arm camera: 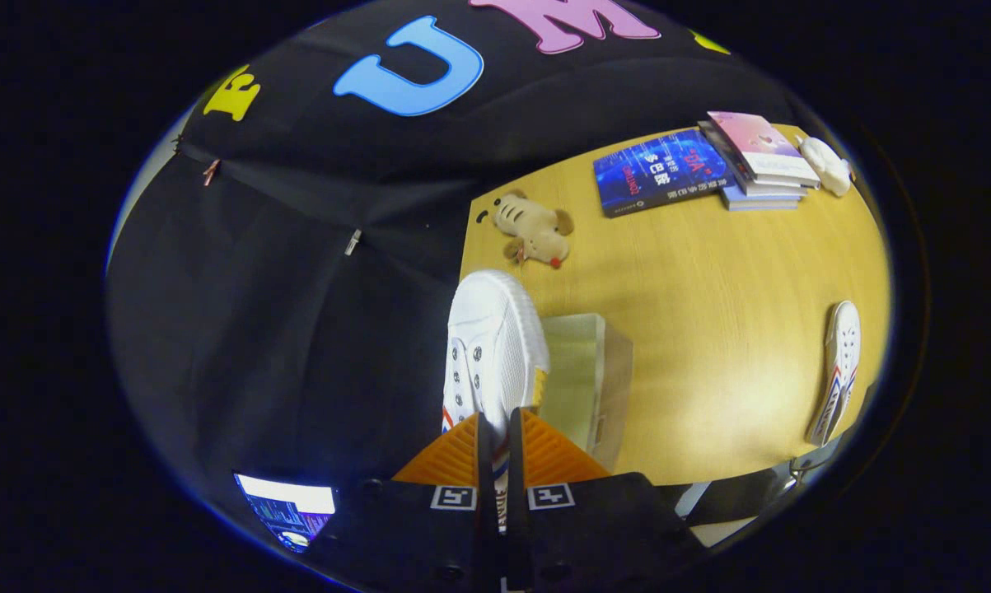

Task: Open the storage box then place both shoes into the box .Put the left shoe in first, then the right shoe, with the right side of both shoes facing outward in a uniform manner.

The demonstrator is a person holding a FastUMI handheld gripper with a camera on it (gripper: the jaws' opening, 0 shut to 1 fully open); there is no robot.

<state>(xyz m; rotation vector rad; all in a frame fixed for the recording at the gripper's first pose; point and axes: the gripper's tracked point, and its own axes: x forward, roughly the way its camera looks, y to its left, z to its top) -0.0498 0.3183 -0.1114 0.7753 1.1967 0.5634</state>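
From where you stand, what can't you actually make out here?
- Gripper view: the held shoe; its heel is hidden between the gripper jaws.
- The storage box: the shoe covers part of it, so I can't tell if its lid is open.
- The second shoe: distorted, details unclear.

A staged recording booth dressed up as a home corner, not a lived-in room. Walled in by black cloth pinned with small clips. Furnished with one light wooden table carrying household props: a stack of books, a plush toy, a small white figure. Lit screen glowing low beside the fingers.
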